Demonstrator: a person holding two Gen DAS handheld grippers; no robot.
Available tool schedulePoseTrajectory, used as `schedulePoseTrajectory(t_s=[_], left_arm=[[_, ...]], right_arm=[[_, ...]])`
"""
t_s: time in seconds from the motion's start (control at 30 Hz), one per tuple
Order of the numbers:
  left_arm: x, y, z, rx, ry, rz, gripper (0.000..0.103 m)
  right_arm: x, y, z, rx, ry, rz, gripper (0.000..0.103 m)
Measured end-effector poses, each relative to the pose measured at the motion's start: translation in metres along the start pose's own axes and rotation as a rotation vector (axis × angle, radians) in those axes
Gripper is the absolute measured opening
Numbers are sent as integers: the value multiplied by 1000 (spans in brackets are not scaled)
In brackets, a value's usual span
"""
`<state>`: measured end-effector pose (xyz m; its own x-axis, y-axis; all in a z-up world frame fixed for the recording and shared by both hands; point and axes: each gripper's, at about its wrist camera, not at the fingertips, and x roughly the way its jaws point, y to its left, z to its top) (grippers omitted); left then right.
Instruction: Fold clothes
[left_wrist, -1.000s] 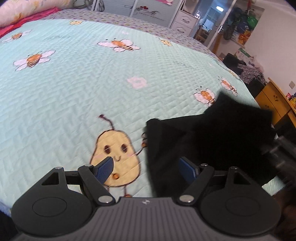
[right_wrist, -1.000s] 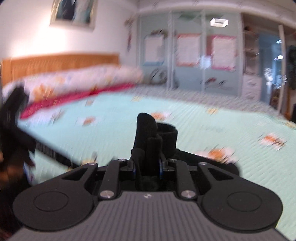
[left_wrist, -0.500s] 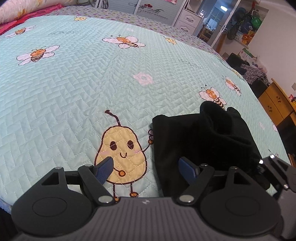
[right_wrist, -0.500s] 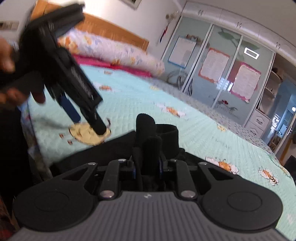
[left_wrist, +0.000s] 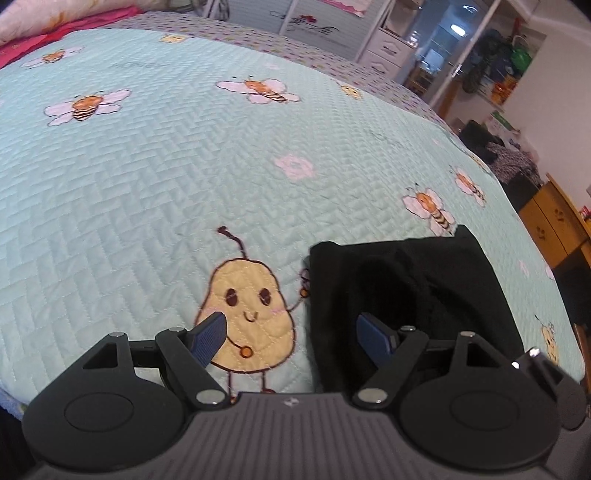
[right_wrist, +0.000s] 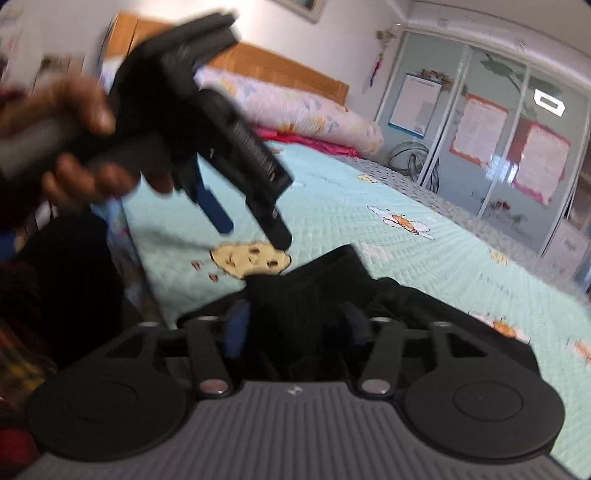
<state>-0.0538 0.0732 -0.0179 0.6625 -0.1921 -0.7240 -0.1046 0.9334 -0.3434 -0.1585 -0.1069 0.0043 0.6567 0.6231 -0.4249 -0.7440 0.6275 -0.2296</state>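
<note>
Bee-print quilt (left_wrist: 184, 166), no legible writing

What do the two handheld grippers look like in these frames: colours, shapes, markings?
Both match. The left gripper has a ribbed dark grey body with a small white logo at its front edge, two matte black rounded housings with circular recesses, black linkage arms on silver pivot pins, and blue textured finger pads. The right gripper repeats that build. No cables are visible. The hand grips a grey handle.

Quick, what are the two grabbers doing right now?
Left gripper: open, holding nothing, above the bedspread.
Right gripper: open, black garment lies between its fingers.
</note>
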Motion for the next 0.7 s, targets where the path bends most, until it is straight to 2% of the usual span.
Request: schedulePoseTrajectory(t_s=[0.13,0.27,0.4,0.47,0.53,0.67,0.7], left_arm=[[3,-3,-4,22,14,-17,80],[7,-7,-9,44,29,-33,80],[11,-5,-12,42,46,-32,80],[13,-3,-14,35,52,-26,80],[13,-2,-15,37,52,-24,80],[14,-4,-17,56,60,-23,80],[15,-5,-18,63,64,-22,80]], right_arm=[[-18,-11,-3,71,-10,-37,65],[-13,0,-7,-11,27,-61,63],[-7,13,-5,-133,39,-81,53],[-5,18,-4,-184,41,-89,45],[-2,18,-1,-191,56,-75,36],[5,22,0,-218,68,-73,33],[6,23,0,-223,68,-76,28]])
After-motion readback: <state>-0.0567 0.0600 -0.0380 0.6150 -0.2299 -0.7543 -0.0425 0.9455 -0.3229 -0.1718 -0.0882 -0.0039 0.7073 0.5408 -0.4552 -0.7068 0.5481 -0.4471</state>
